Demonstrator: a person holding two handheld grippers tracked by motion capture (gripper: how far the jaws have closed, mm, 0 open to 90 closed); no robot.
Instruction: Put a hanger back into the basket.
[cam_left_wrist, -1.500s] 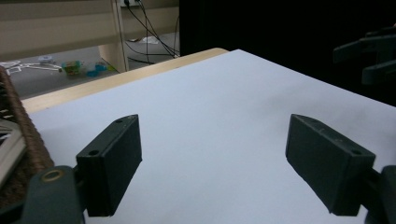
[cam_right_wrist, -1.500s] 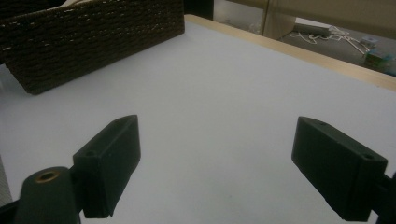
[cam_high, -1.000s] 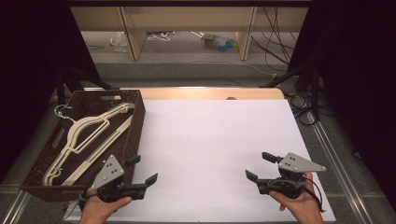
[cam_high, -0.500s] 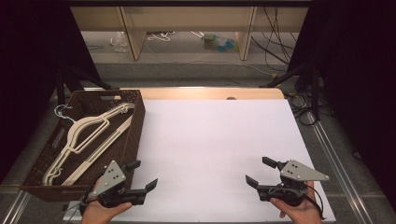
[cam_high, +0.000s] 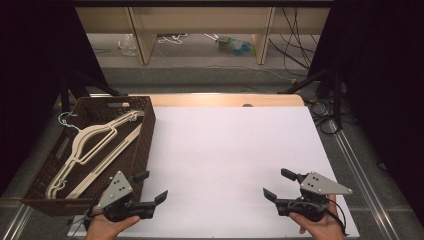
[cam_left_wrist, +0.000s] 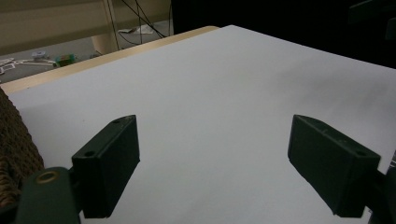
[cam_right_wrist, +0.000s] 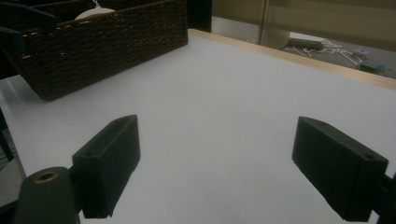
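A dark woven wicker basket (cam_high: 142, 131) at the table's left edge holds pale, smooth plastic hangers (cam_high: 95, 145). Just beside its near corner, the left gripper (cam_high: 150, 187) hovers with blocky black jaws spread, empty. Well apart over matte white tabletop (cam_high: 225, 155), the right gripper (cam_high: 276, 184) is likewise splayed and empty.

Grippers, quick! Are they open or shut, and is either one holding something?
Left gripper: open, holding nothing, beside the basket.
Right gripper: open, holding nothing, above the white table.
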